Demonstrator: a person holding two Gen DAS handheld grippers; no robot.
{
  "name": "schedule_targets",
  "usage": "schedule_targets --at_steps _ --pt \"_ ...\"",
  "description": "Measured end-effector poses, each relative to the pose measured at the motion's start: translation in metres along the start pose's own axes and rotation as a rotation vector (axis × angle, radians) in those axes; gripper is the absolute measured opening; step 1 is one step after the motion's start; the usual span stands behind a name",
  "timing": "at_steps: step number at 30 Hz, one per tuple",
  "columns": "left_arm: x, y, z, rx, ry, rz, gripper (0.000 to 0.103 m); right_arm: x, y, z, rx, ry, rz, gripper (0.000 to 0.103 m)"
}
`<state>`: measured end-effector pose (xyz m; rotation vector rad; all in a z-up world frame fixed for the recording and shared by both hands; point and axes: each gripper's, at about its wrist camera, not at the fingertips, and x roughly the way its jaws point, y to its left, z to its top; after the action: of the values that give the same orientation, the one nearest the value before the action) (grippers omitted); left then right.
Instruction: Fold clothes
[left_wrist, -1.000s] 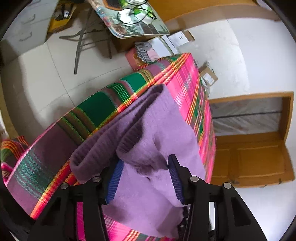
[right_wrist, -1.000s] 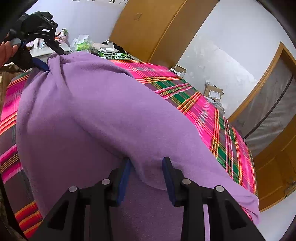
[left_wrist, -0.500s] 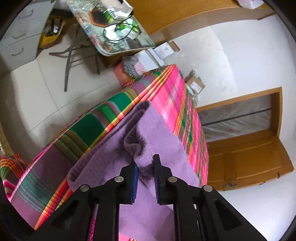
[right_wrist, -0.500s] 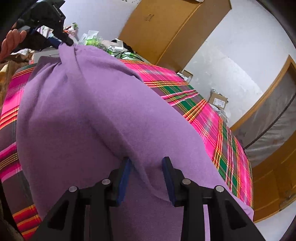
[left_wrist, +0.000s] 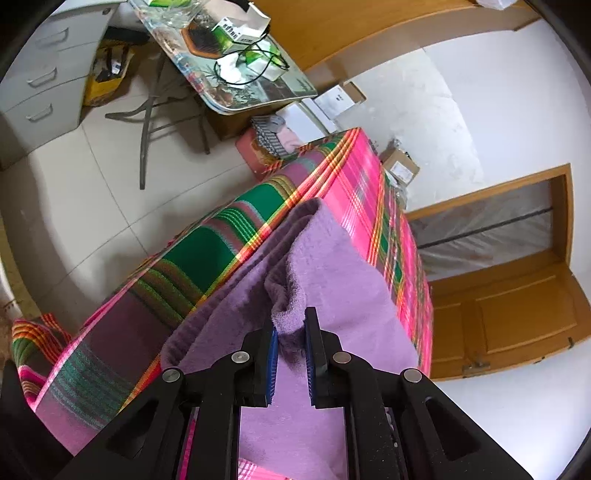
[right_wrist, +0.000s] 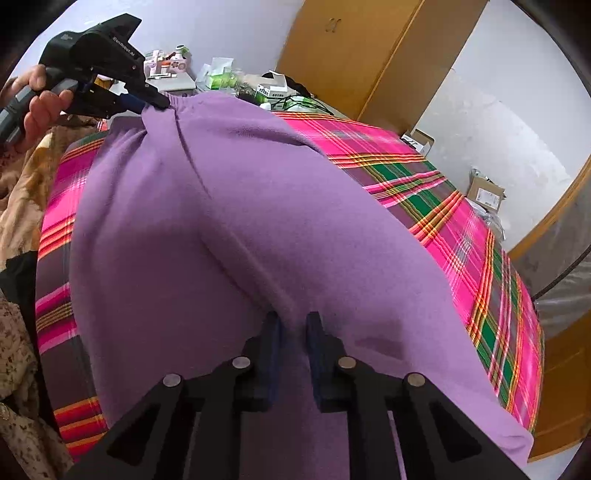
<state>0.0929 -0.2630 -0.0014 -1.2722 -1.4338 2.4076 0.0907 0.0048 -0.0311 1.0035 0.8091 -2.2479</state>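
A purple fleece garment (left_wrist: 332, 288) lies spread over a bed with a pink and green plaid cover (left_wrist: 221, 240). My left gripper (left_wrist: 291, 321) is shut on a bunched edge of the garment and holds it a little above the cover. In the right wrist view the garment (right_wrist: 258, 203) fills the middle. My right gripper (right_wrist: 293, 319) has a raised fold of it between its jaws, which are closing and pinch the cloth. The left gripper (right_wrist: 157, 102) shows at the far corner of the garment, held by a person's hand (right_wrist: 40, 107).
A cluttered folding table (left_wrist: 236, 55) and a grey drawer cabinet (left_wrist: 44, 85) stand on the tiled floor beyond the bed. Cardboard boxes (left_wrist: 400, 166) sit by the wall. A wooden door (left_wrist: 517, 325) and a wardrobe (right_wrist: 369, 55) are behind. Patterned bedding (right_wrist: 22, 184) lies at the left.
Both grippers went from open around the garment to pinched on it, the left first, the right just now. The left gripper's corner has risen slightly.
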Motion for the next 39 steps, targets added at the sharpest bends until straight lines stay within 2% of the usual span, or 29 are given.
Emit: schedule_targets --at_steps 1,4,13,21,27,33,39 --pt "0.001 0.0 0.0 0.0 0.001 0.002 0.013 0.0 0.0 0.0 0.006 0.0 0.01 0.006" --pt "0.002 -0.001 0.001 0.004 0.004 0.006 0.013 -0.003 -0.002 -0.001 0.027 -0.009 0.02 0.003" --pt "-0.014 -0.025 0.01 0.085 -0.049 -0.045 0.012 -0.065 -0.002 0.016 0.081 -0.173 -0.113 0.002" --pt "-0.038 -0.046 0.018 0.144 -0.101 -0.11 0.012 -0.113 0.019 0.03 0.073 -0.25 -0.16 0.002" --pt "-0.046 -0.023 0.008 0.127 -0.082 -0.108 0.012 -0.104 0.042 0.022 0.088 -0.198 -0.123 0.002" --pt "-0.037 0.003 -0.004 0.099 -0.035 -0.056 0.012 -0.089 0.06 0.003 0.143 -0.151 -0.073 0.002" --pt "-0.035 0.018 -0.012 0.083 -0.027 -0.032 0.012 -0.071 0.072 -0.014 0.188 -0.109 -0.032 0.002"
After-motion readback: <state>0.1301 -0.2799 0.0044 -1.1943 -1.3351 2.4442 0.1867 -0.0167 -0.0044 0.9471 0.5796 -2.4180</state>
